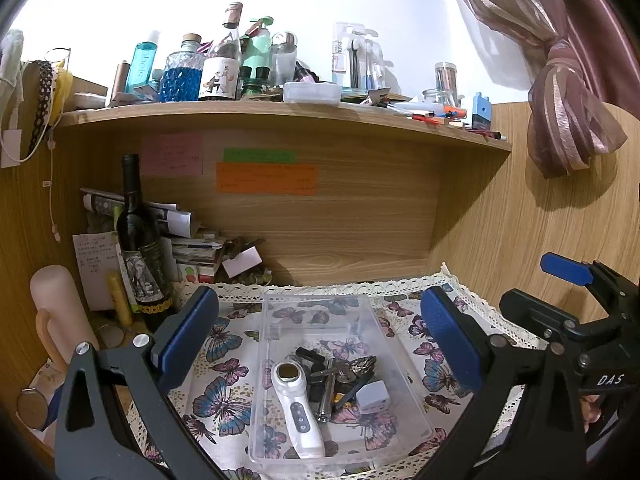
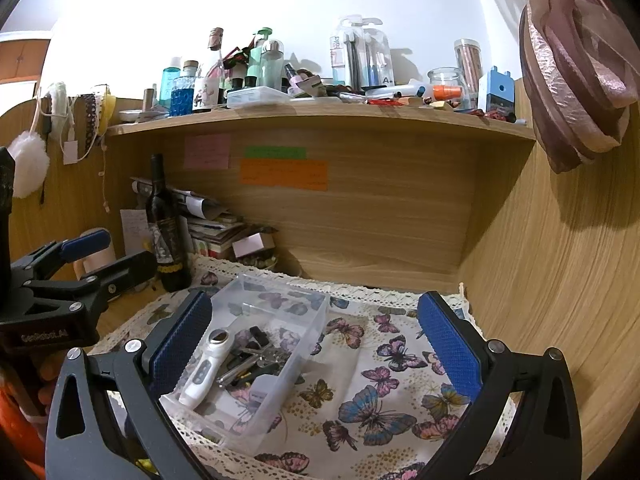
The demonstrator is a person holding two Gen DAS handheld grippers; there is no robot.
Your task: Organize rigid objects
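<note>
A clear plastic box (image 1: 360, 320) stands on a butterfly-print cloth (image 1: 224, 396). In it lie a white handheld device (image 1: 294, 408), a white charger cube (image 1: 374, 398), a battery (image 1: 326, 398) and several small dark and metal items. My left gripper (image 1: 320, 340) hangs open above the box, holding nothing. The box also shows in the right wrist view (image 2: 280, 300), with the white device (image 2: 202, 368) inside. My right gripper (image 2: 316, 344) is open and empty, above the cloth (image 2: 380, 400) to the right of the box.
A dark wine bottle (image 1: 138, 240) and a paper stack (image 1: 192, 244) stand at the back left. A wooden shelf (image 1: 280, 114) above holds several bottles and small items. A wooden wall (image 2: 560, 300) is at the right, a curtain (image 1: 568, 112) above it.
</note>
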